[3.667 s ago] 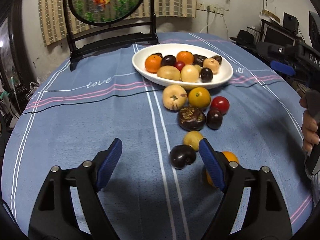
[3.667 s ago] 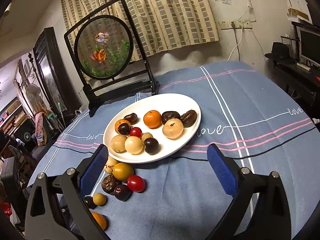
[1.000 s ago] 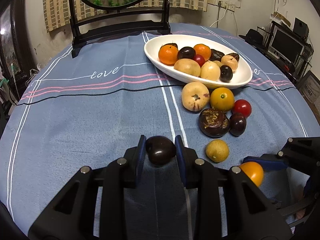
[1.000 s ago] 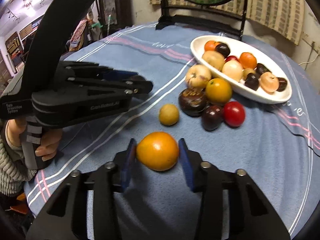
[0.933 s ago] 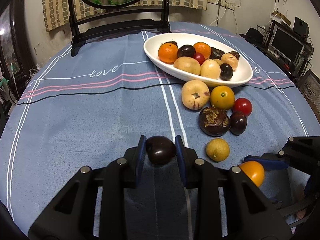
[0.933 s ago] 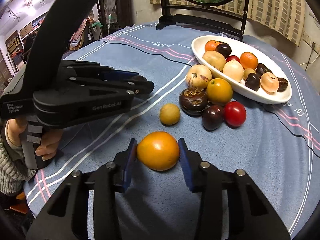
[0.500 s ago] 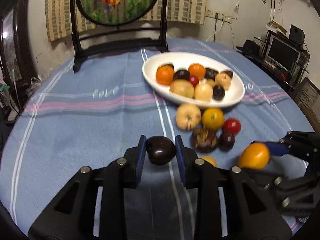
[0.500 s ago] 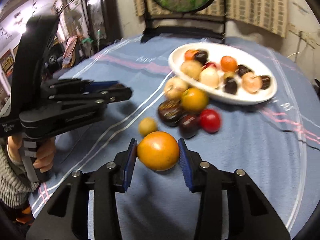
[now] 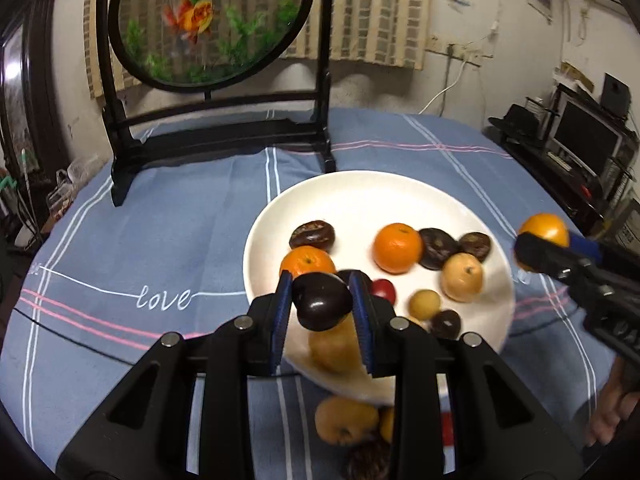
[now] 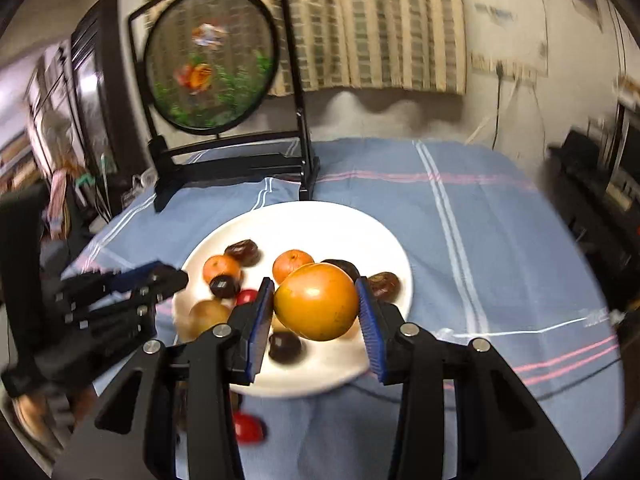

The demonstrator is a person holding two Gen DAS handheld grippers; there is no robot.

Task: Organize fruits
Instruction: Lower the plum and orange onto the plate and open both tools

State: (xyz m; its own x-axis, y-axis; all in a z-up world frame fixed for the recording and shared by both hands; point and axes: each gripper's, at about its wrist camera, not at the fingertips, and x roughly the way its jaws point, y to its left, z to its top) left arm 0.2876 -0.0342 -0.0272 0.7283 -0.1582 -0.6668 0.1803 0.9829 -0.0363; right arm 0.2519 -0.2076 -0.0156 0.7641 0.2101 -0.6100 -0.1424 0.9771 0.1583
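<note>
Above the near rim of the white plate (image 9: 492,240), the left gripper (image 9: 322,300) clamps a dark plum (image 9: 322,300) while the right gripper (image 10: 316,308) clamps an orange fruit (image 10: 316,308).

Looking forward and downward along each gripper's fingers, close above the white oval ceramic plate (image 9: 460,204) on the blue striped tablecloth (image 9: 160,216). Sharing plate (image 10: 360,224), cloth and the round black-framed goldfish screen (image 9: 208,20) behind; left view slightly further left.
</note>
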